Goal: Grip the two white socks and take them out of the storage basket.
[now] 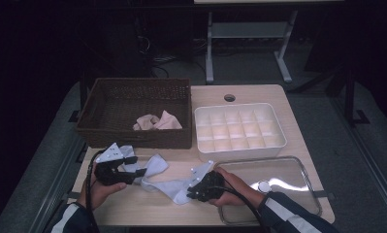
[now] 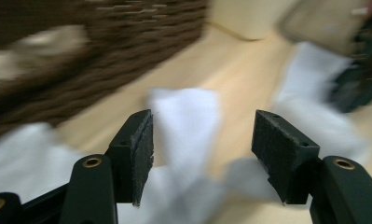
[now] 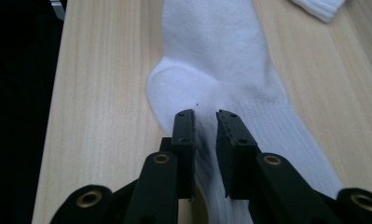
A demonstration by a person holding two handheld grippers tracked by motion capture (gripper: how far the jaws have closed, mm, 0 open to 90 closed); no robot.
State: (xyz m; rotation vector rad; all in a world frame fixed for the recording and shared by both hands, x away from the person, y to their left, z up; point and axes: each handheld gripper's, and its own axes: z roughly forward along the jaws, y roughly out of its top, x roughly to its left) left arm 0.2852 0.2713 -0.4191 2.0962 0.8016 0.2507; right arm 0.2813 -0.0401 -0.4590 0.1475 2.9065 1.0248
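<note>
White cotton: the sock [image 1: 168,184] lies low in the high view, stretched between both hands below the basket [image 1: 135,112]. The right gripper [image 3: 206,116] pinches a fold near the heel, jaws nearly together on the fabric. The left gripper [image 2: 202,135] stands wide open over the other end, gripping nothing. To do this well, lower the left jaws square onto the cloth, close firmly, then lift both ends together.

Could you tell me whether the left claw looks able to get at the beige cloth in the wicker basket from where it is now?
Probably yes. The left claw is open and holds nothing, and the basket has no lid. Its near wall stands between them, so the claw would have to lift over it to reach the beige cloth.
</note>
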